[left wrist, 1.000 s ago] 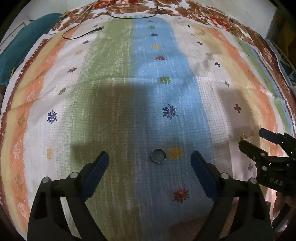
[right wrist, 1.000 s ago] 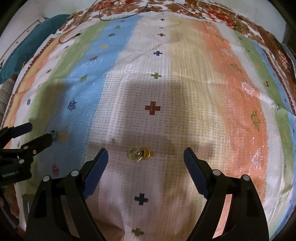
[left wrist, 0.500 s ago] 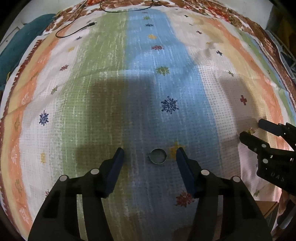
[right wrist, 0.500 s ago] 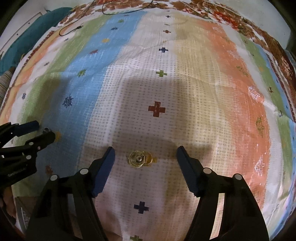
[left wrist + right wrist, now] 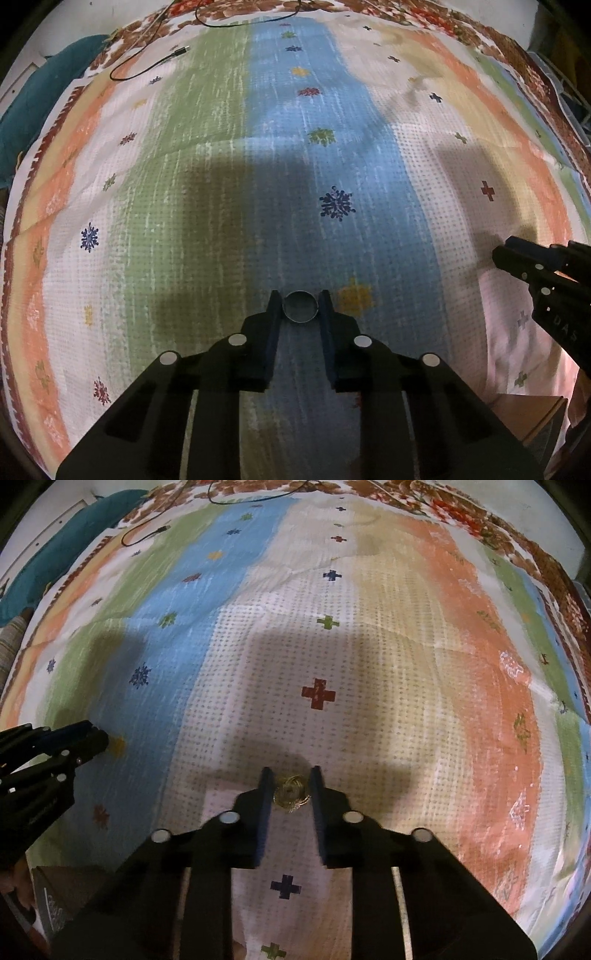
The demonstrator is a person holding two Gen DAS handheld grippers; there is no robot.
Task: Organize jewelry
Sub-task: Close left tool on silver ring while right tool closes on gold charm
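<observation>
A plain silver ring [image 5: 300, 311] lies on the striped bedspread [image 5: 221, 184], on its blue stripe. My left gripper [image 5: 300, 308] is shut on the silver ring, its jaws touching both sides. A gold ornate ring [image 5: 290, 792] lies on the white dotted part of the bedspread [image 5: 369, 646]. My right gripper [image 5: 291, 782] is shut on the gold ring. The right gripper also shows at the right edge of the left wrist view [image 5: 517, 254], and the left gripper at the left edge of the right wrist view [image 5: 85, 738].
A black cable [image 5: 147, 66] lies at the far edge of the bedspread. A teal cloth [image 5: 37, 110] sits at the far left. A brown cardboard box corner [image 5: 528, 417] is near the bed's front edge.
Both grippers closed from wide open: the left jaws came in around the silver ring, the right jaws around the gold ring. Both moved slightly forward and down.
</observation>
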